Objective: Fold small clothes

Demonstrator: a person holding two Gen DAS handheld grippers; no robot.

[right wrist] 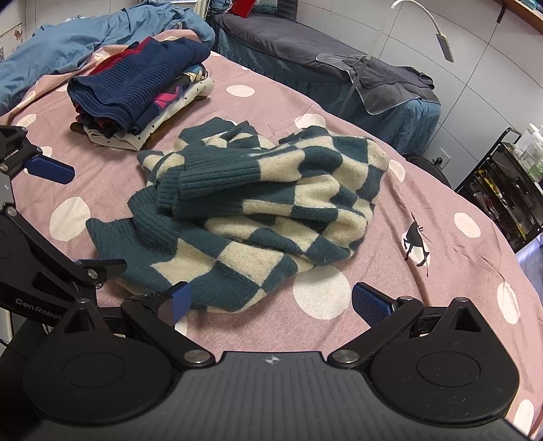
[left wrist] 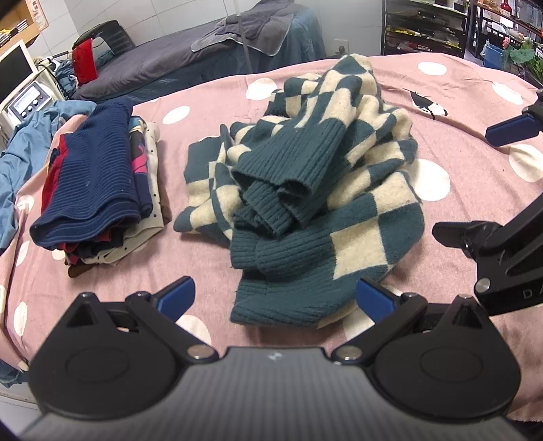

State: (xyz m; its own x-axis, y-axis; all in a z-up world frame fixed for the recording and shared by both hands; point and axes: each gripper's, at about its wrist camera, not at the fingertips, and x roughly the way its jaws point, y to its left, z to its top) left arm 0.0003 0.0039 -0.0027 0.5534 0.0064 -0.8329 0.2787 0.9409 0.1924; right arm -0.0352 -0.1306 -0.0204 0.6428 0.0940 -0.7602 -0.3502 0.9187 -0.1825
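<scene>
We see the checkered sweater (left wrist: 305, 190) crumpled in a heap mid-bedspread, teal and cream squares, thick fuzzy knit, ribbed teal cuffs and hem bunched on top and toward us. Sleeves are tangled over the body, nothing laid flat.

Our left gripper (left wrist: 275, 298) has its jaws spread wide, nothing between them; the ribbed hem lies just ahead, between the blue pads (left wrist: 178, 295), not touching as far as we can tell. Our right gripper (right wrist: 268, 300) is also spread wide and empty, with the sweater's near edge just beside its left pad and spotted cloth under the rest of the gap. Each gripper shows in the other's view, close at the sweater's sides.

On the left gripper's side, apart from the sweater, sits a stack of folded clothes (left wrist: 98, 183), a navy ribbed knit on top, dotted cream fabric lower down. Nothing lies between stack and sweater.

The bedspread (left wrist: 458, 190) is pink with white dots and a small black animal print. A blue crumpled sheet (right wrist: 85, 44) lies past the stack. Beyond, a second bed with grey covers (right wrist: 305, 44), a white gooseneck lamp (right wrist: 437, 30), a black shelf rack (left wrist: 424, 27).
</scene>
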